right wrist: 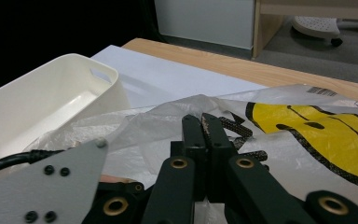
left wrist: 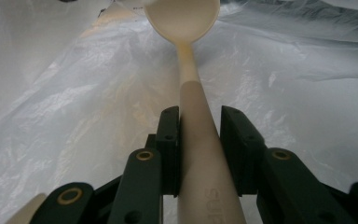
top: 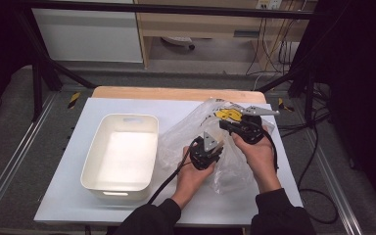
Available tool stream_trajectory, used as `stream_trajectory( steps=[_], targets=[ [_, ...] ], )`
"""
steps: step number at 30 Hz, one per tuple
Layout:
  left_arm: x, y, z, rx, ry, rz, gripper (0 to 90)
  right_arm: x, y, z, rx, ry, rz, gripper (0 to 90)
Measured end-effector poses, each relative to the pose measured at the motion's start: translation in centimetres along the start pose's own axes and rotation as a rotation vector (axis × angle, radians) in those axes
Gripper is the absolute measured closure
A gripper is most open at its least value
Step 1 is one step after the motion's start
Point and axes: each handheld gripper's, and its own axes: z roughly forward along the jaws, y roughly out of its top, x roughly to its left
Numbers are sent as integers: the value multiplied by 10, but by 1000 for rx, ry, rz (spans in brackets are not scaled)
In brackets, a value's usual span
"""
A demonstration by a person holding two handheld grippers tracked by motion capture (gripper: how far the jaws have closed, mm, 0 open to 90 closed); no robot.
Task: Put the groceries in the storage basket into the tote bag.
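A cream spoon (left wrist: 193, 140) lies handle-first between the jaws of the left hand-held gripper (left wrist: 199, 140), pinched there inside a clear plastic bag (top: 215, 142) on the tabletop (top: 78, 196). The right hand-held gripper (right wrist: 205, 128), pressed together, pinches the bag's film. A white bin (top: 122, 154) stands just beside the bag.

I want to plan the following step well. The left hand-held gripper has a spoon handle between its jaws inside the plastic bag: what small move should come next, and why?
Probably draw the left hand-held gripper back slowly, pulling the spoon out of the plastic bag. The handle sits between its jaws, the bowl lies deep in the bag, and the right hand-held gripper pinches the bag's edge shut, holding it steady. The white bin stands empty alongside.
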Motion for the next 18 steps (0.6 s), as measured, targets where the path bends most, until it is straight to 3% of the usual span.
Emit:
stream_trajectory(
  steps=[5,18],
  targets=[
    [1,-4,7,20,-3,7,688,0,0,-1,-1,2,-1,900],
    [6,-2,18,13,2,17,688,2,0,1,10,3,-9,900]
  ],
)
